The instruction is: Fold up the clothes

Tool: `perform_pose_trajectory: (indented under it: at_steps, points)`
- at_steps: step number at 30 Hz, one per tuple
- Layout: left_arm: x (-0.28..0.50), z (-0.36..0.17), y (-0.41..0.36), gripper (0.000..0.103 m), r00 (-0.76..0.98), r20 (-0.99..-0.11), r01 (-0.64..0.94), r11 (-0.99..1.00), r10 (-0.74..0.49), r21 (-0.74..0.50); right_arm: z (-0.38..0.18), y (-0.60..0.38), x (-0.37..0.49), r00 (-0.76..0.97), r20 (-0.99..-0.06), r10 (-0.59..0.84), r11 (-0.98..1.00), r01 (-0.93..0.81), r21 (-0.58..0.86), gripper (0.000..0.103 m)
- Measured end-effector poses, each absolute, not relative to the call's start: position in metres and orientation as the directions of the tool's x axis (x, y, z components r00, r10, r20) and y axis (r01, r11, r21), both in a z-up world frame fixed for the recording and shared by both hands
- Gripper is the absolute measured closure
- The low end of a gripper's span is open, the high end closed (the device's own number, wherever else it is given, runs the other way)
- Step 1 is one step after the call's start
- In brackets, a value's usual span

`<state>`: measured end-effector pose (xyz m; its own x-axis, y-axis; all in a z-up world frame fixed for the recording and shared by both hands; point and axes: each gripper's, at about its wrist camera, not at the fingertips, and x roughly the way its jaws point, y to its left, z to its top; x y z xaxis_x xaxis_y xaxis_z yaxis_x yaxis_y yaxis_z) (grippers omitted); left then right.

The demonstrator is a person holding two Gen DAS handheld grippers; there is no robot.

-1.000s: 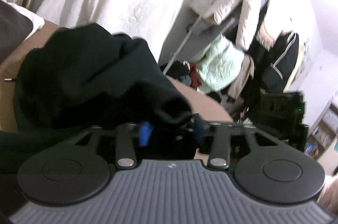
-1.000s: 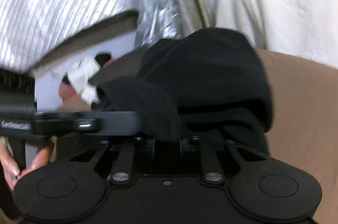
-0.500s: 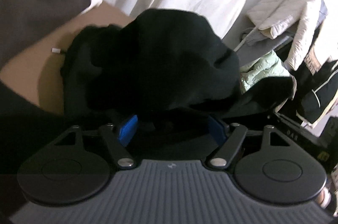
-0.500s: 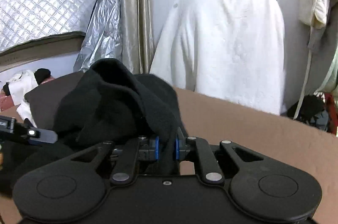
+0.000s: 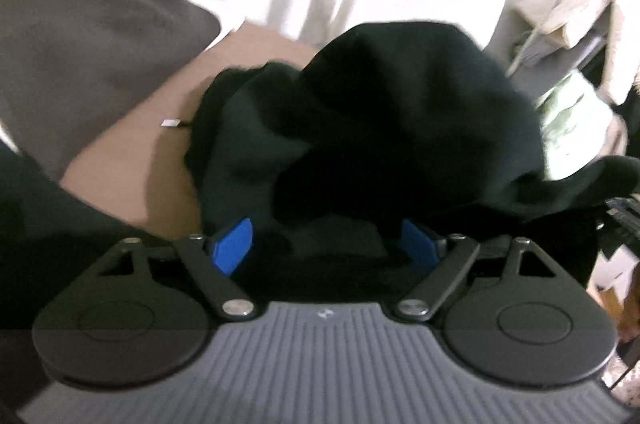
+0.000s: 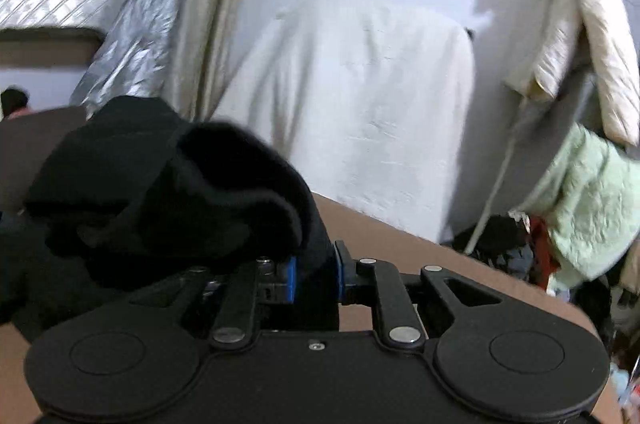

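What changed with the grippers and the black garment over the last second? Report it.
The left gripper opened and let go of the black garment, which now lies heaped on the brown surface. The right gripper stayed shut on the garment.

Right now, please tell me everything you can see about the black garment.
The black garment looks like a thick, soft, fleece-like knit, plain black with no print visible. It is bunched in a rumpled heap, not yet folded flat, lying on the brown surface. The left gripper is open, its blue pads spread with cloth between them. The right gripper is shut on a fold of it, and a rolled edge bulges above the pads. What kind of garment it is cannot be told.
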<state>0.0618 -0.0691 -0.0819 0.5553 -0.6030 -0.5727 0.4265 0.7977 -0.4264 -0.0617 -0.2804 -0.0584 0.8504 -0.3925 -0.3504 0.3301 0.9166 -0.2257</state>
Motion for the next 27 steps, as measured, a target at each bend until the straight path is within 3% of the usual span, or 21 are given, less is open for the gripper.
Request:
perform_pose_trajectory:
  at_steps: [5,10,13,14,19,24,27]
  points:
    - [0.067,-0.070,-0.094,0.021,0.516,-0.607,0.413,0.796,-0.604,-0.442,-0.057,-0.316,-0.057,0.757,-0.377,-0.534,0.844,0.508,-0.174,0.093]
    - [0.077,-0.047,-0.139,0.021,0.495,-0.626,0.427,0.796,-0.603,-0.429,-0.061,-0.358,-0.075,0.733,-0.434,-0.525,0.821,0.570,-0.031,0.093]
    - [0.084,-0.043,-0.162,0.021,0.488,-0.616,0.421,0.785,-0.618,-0.454,-0.071,-0.392,-0.079,0.777,-0.530,-0.339,0.812,0.526,0.252,0.089]
    - [0.087,-0.044,-0.168,0.021,0.480,-0.610,0.411,0.776,-0.631,-0.479,-0.075,-0.398,-0.082,0.798,-0.529,-0.290,0.794,0.509,0.332,0.084]
    - [0.098,-0.053,-0.194,0.021,0.425,-0.577,0.322,0.712,-0.697,-0.623,-0.091,-0.430,-0.096,0.887,-0.458,-0.056,0.614,0.392,0.685,0.080]
    - [0.110,-0.061,-0.232,0.021,0.371,-0.612,0.316,0.715,-0.698,-0.624,-0.084,-0.434,-0.100,0.885,-0.458,-0.081,0.622,0.404,0.671,0.071]
    - [0.108,-0.060,-0.264,0.021,0.349,-0.669,0.402,0.750,-0.656,-0.525,-0.083,-0.432,-0.095,0.869,-0.489,-0.077,0.633,0.421,0.649,0.070]
